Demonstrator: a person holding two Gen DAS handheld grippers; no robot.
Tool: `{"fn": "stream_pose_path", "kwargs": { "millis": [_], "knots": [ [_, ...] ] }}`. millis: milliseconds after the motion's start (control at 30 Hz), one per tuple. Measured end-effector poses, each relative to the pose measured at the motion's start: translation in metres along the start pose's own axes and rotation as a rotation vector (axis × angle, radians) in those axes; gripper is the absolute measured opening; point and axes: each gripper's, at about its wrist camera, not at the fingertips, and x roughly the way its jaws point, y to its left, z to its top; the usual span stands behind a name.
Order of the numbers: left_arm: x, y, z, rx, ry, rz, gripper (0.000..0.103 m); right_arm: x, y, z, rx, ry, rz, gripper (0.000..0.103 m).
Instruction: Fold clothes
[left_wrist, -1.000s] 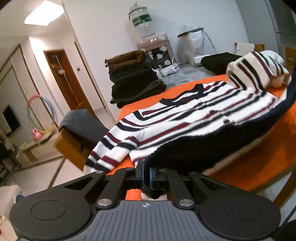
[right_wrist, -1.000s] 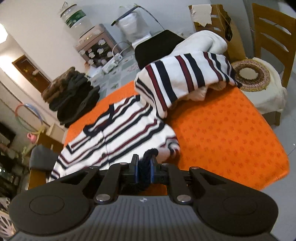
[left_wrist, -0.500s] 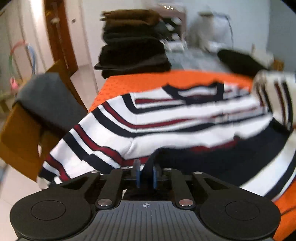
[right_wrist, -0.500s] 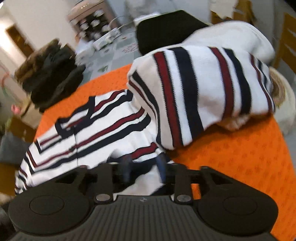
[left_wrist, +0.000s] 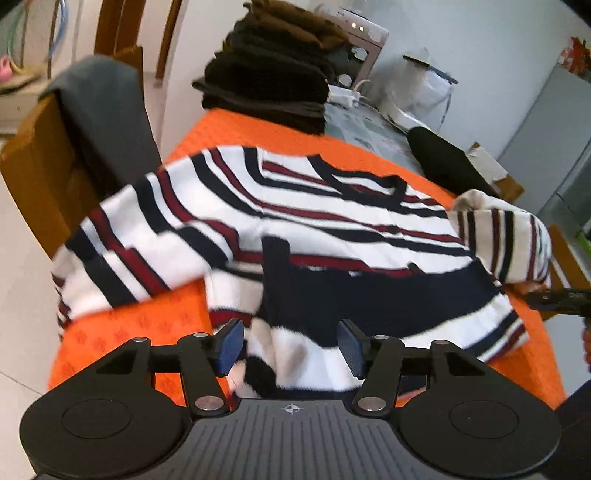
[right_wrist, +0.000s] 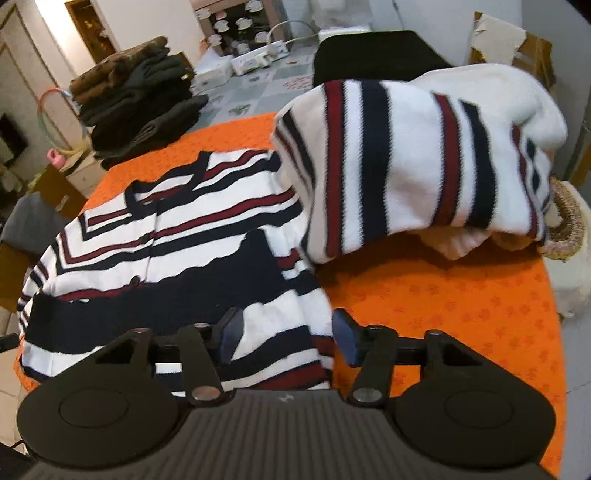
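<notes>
In the left wrist view, the left tongs (left_wrist: 291, 345) are seen opening, the striped cardigan (left_wrist: 295, 229) hem released between the pads where a second ago it was clamped. In the right wrist view, the right tongs (right_wrist: 286, 338), angled downward, are narrowing yet unclenched over the hem on the orange bench (right_wrist: 443, 295); the bottom fold seems laid.

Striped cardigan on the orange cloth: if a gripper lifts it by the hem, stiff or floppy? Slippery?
Likely floppy: the striped cardigan lies in soft folds, and one sleeve droops over the edge of the orange cloth. Probably not slippery, since the knit looks fuzzy. Probably light for its size, but it looks bulky, so lifted by the hem the rest would sag.
</notes>
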Motion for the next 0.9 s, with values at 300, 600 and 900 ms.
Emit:
{"fn": "stream_pose_path", "kwargs": {
  "millis": [300,600,900],
  "knots": [
    [0.016,0.005,-0.006,-0.073,-0.016,-0.037,0.057,0.037,-0.01,-0.006,0.052,0.072,0.043,0.044],
    [0.04,-0.002,-0.002,-0.067,0.03,-0.079,0.047,0.045,-0.015,0.005,0.048,0.07,0.077,0.03],
    [0.013,0.008,-0.009,-0.047,-0.006,-0.046,0.061,0.047,-0.019,0.0,0.004,0.109,0.064,0.036]
  ]
}}
